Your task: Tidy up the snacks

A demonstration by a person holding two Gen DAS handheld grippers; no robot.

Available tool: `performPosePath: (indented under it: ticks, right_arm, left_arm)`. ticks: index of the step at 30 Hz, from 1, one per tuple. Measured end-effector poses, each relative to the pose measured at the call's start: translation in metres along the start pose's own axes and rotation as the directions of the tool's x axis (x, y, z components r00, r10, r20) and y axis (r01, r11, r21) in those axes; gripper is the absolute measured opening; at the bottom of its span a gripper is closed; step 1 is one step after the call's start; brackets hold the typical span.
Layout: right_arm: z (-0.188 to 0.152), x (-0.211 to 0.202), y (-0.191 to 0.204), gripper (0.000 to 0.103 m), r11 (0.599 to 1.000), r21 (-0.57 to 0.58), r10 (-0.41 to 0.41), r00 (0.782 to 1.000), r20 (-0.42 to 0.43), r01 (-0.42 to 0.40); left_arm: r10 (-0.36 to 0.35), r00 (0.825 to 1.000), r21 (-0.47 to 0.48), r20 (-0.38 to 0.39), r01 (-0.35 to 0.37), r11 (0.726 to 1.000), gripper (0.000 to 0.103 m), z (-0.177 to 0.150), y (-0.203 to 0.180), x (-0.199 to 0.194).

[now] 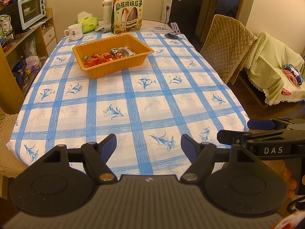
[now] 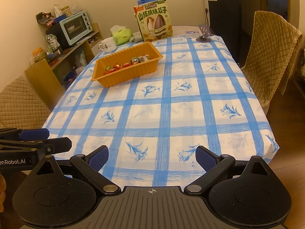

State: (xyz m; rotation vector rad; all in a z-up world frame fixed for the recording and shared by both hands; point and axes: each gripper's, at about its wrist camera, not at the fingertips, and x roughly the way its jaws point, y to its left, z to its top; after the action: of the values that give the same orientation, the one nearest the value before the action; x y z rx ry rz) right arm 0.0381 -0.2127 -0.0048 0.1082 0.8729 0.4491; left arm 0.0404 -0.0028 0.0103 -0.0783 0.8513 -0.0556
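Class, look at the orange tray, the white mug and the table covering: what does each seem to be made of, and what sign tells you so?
Orange tray: probably thin moulded plastic, matte to slightly glossy; its walls are ribbed and its rim flanged.
White mug: likely glazed ceramic; smooth, thick-walled, with a printed picture.
Table covering: looks like woven cloth, matte; it drapes and wrinkles softly over the near edge.

Orange ribbed tray (image 1: pixel 99 70), upper-left of centre on the tabletop (image 1: pixel 152 105), holds red-wrapped snacks (image 1: pixel 95 58) at its left, dark packets (image 1: pixel 122 52) at right.
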Motion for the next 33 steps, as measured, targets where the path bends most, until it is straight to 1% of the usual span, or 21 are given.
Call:
performPosePath:
  ticks: [14,33]
  right_arm:
    - [0.004,-0.002,-0.001,0.097,1.0,-0.002,0.002,1.0,0.002,-0.002]
    - [0.011,0.008,0.007,0.097,1.0,-0.014,0.013,1.0,-0.004,-0.013]
  left_arm:
    - [0.002,1.0,-0.002,0.001,-0.002,1.0,0.073,0.002,0.0,-0.001]
    - [0.008,1.0,-0.019,0.004,-0.008,1.0,0.073,0.007,0.015,0.003]
